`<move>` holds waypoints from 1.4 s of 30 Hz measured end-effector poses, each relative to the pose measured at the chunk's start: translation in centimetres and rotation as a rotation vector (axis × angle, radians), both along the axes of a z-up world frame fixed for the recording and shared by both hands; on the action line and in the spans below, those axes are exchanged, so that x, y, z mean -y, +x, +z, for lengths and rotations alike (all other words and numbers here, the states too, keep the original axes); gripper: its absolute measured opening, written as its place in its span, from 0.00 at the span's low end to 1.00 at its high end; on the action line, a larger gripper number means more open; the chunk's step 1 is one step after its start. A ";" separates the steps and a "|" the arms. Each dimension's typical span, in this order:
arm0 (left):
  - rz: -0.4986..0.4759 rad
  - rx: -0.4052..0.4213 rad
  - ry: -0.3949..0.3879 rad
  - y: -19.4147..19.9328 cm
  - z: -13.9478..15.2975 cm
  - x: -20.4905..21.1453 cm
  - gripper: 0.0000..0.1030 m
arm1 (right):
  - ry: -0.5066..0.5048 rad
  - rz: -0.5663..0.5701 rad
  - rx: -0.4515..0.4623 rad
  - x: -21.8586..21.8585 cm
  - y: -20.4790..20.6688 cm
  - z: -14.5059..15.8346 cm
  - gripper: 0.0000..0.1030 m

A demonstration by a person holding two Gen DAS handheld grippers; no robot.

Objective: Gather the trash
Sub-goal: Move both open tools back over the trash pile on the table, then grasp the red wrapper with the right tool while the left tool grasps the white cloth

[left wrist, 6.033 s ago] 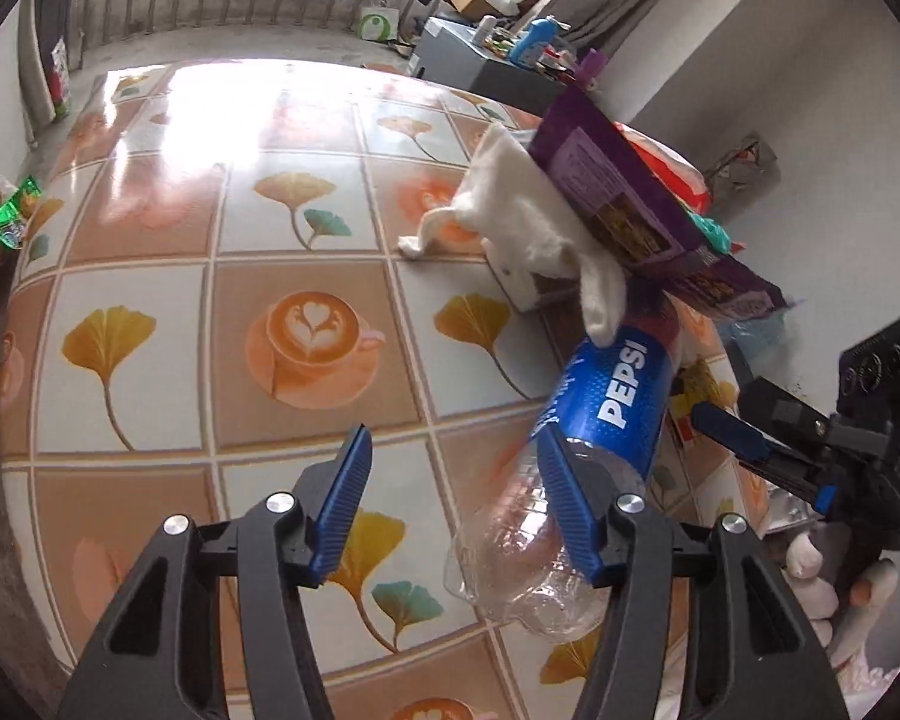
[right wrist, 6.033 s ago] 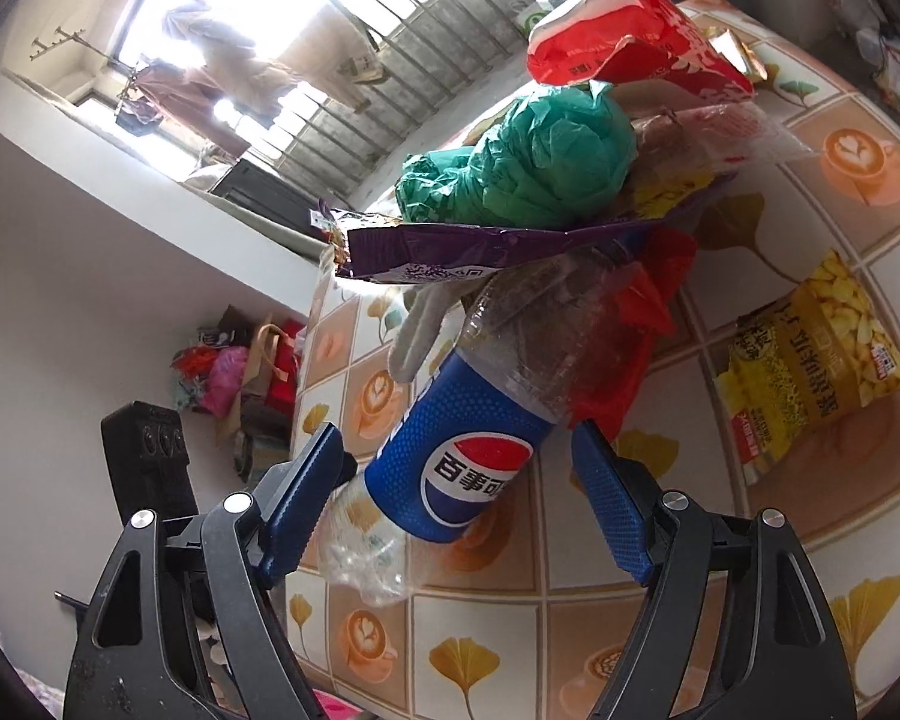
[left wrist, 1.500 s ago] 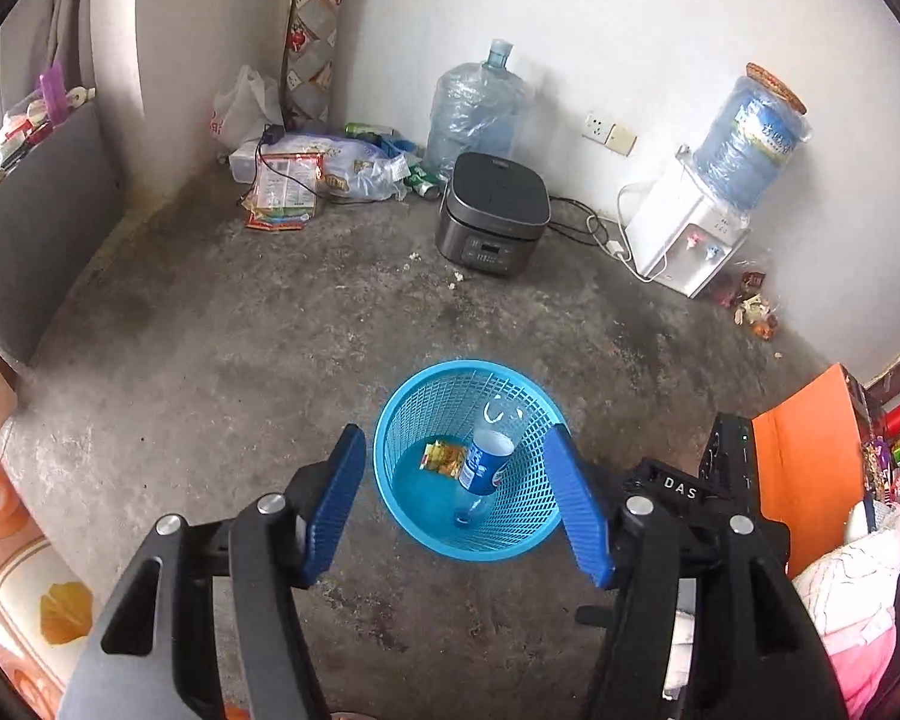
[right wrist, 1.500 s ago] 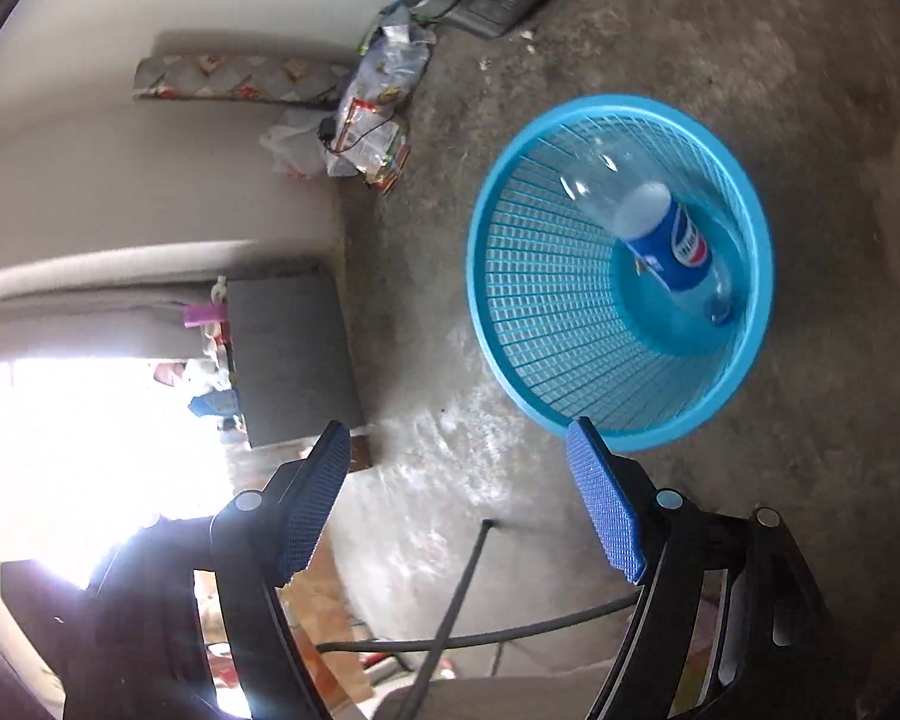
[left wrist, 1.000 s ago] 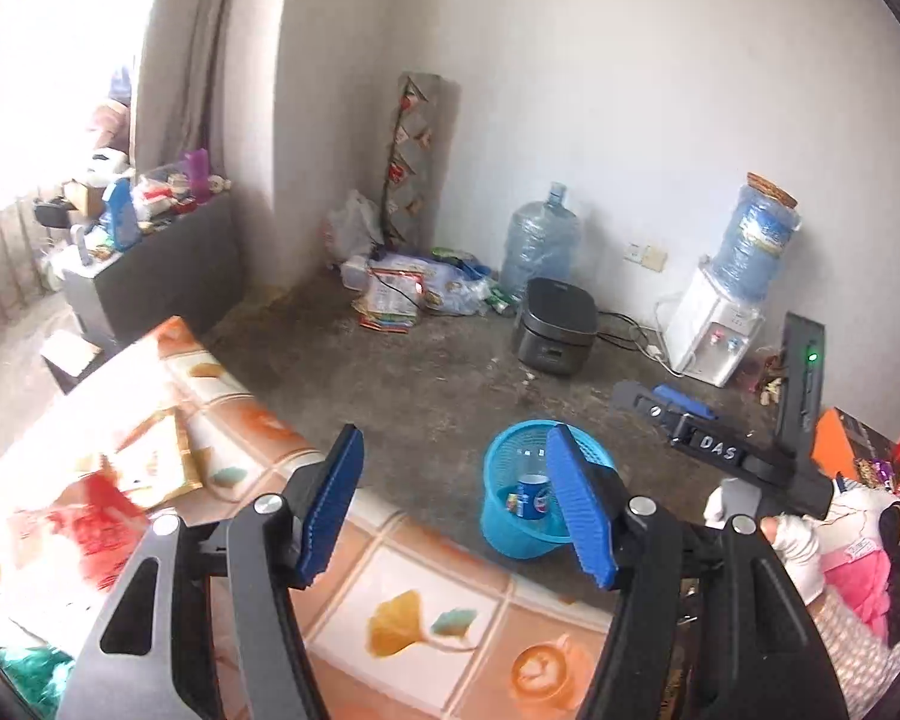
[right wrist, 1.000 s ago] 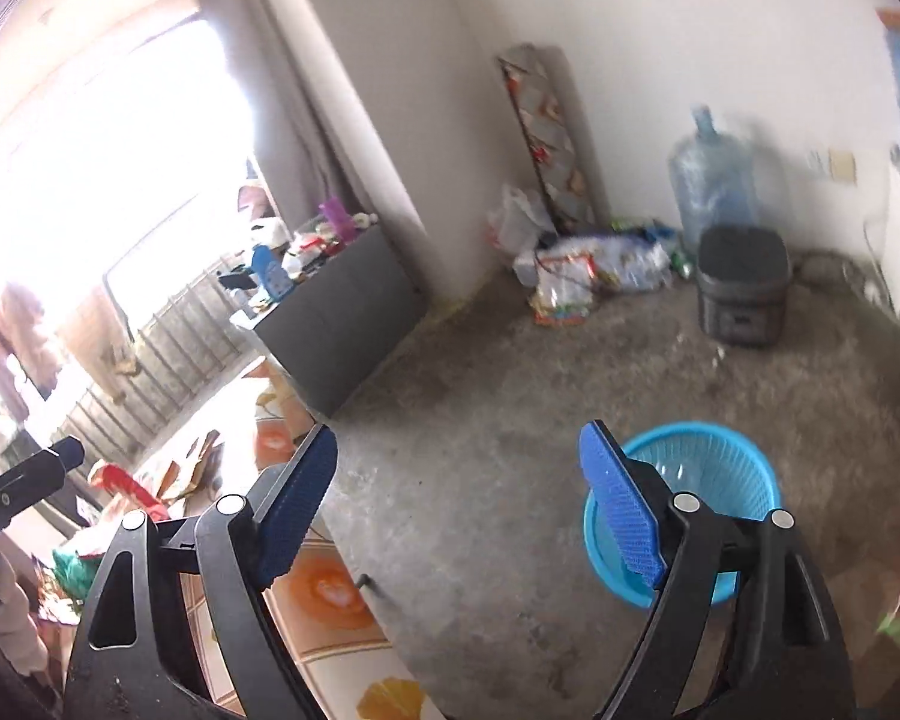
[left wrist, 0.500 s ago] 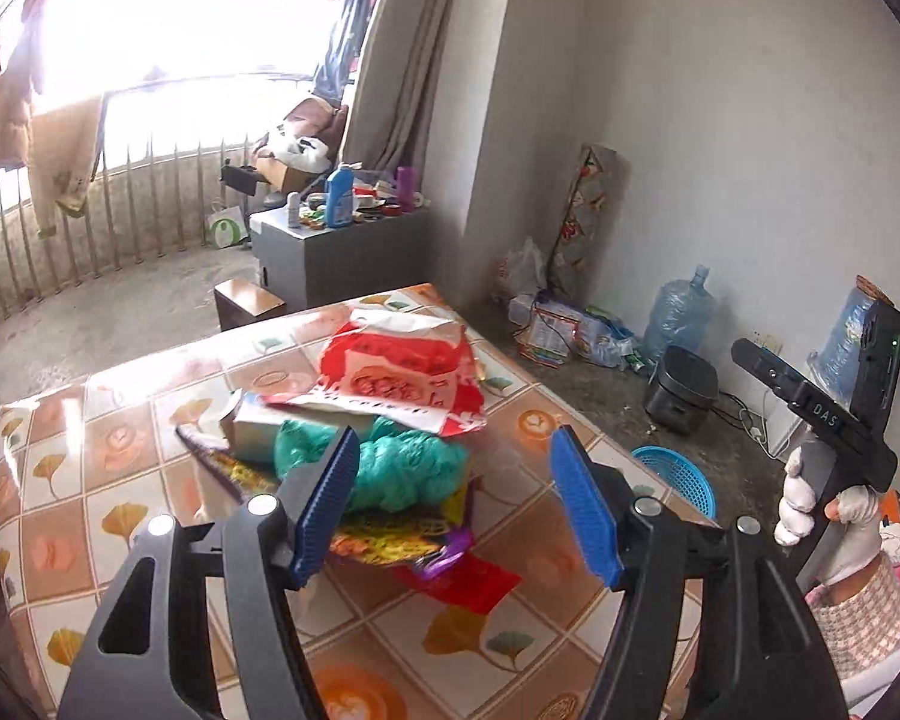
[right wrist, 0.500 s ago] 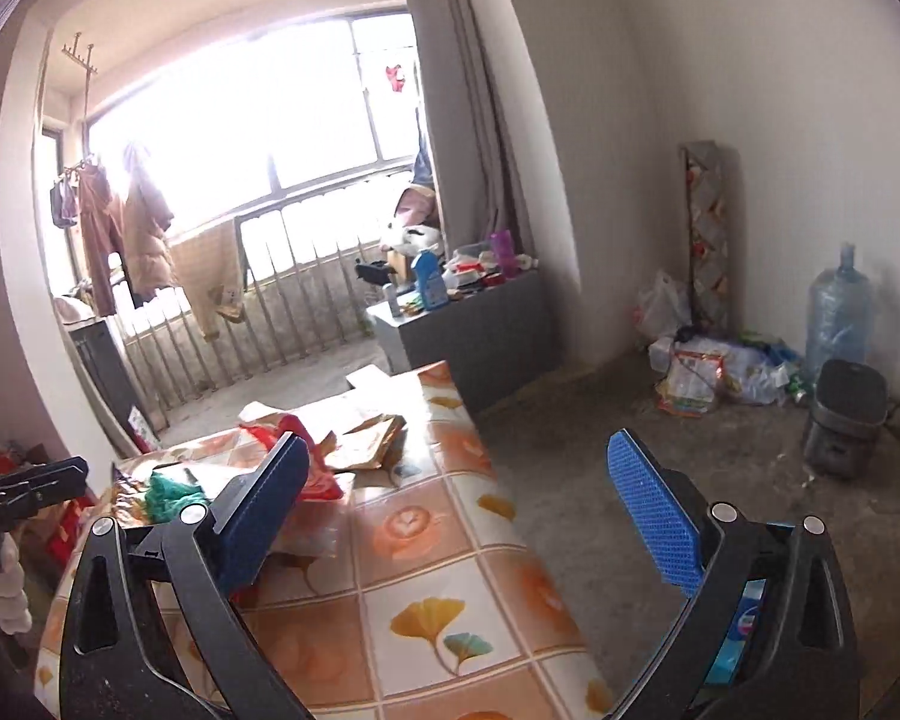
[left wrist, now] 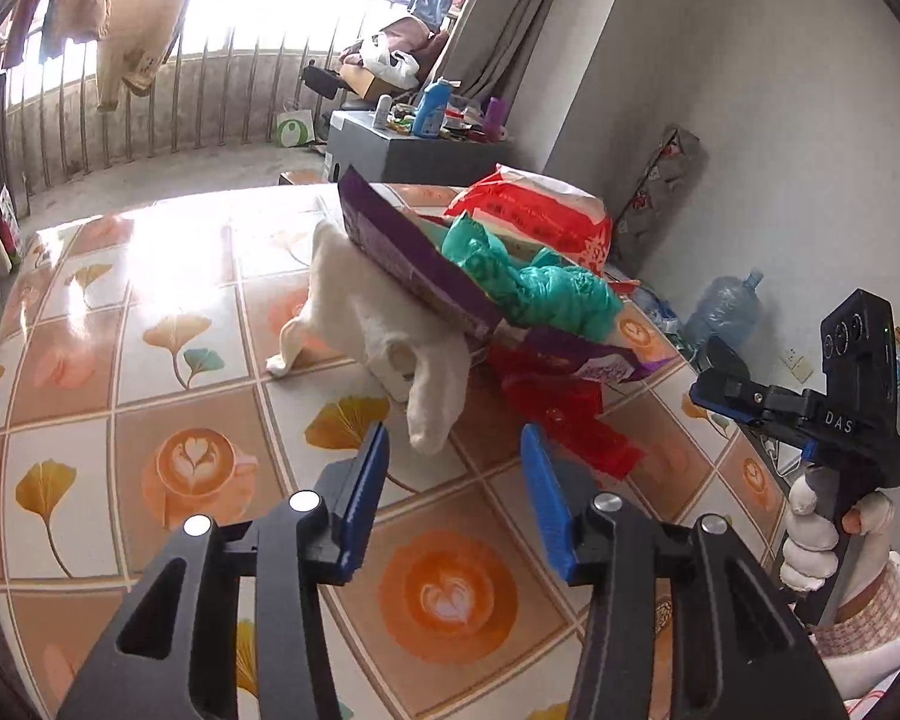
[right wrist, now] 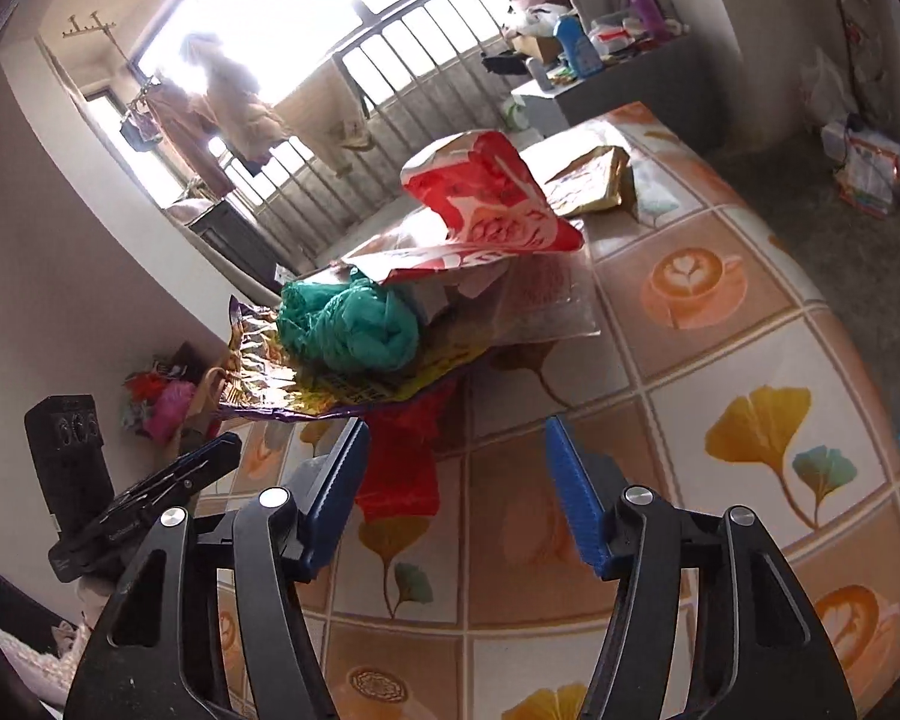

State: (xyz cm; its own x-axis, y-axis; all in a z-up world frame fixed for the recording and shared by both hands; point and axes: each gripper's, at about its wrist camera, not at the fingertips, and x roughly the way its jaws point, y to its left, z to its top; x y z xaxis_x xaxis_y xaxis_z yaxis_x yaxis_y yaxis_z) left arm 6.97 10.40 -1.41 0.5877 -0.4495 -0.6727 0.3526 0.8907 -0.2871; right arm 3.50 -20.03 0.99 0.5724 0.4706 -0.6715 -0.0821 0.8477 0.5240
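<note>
Trash pile (left wrist: pixel 510 294) is seen uncollected on the worktop (left wrist: pixel 168 324) just ahead of both fingers, left gripper (left wrist: pixel 455 480) and right gripper (right wrist: pixel 457 486) held wide and empty, so most collecting is judged left.

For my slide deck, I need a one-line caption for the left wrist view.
Open left gripper facing a white cloth and heaped wrappers on the patterned table.
</note>
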 end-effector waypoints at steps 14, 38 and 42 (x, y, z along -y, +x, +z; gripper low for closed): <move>-0.084 -0.161 -0.123 4.0 -4.4 2.9 0.18 | 0.018 0.090 -0.130 -4.0 3.6 -2.9 0.35; -0.051 -0.120 -0.198 1.7 -2.5 -2.1 0.38 | -0.054 0.138 -0.075 -5.6 4.2 -1.1 0.43; -0.017 -0.154 -0.253 3.2 -2.7 -3.1 0.38 | -0.058 0.148 -0.072 -6.3 4.9 -1.8 0.44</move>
State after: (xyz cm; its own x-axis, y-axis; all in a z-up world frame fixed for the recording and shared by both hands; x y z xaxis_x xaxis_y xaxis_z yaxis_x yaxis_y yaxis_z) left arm 10.14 13.47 -4.11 0.4786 -0.6235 -0.6183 0.3022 0.7781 -0.5507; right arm 8.44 -13.75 -0.82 0.4492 0.5055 -0.7367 -0.1719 0.8580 0.4840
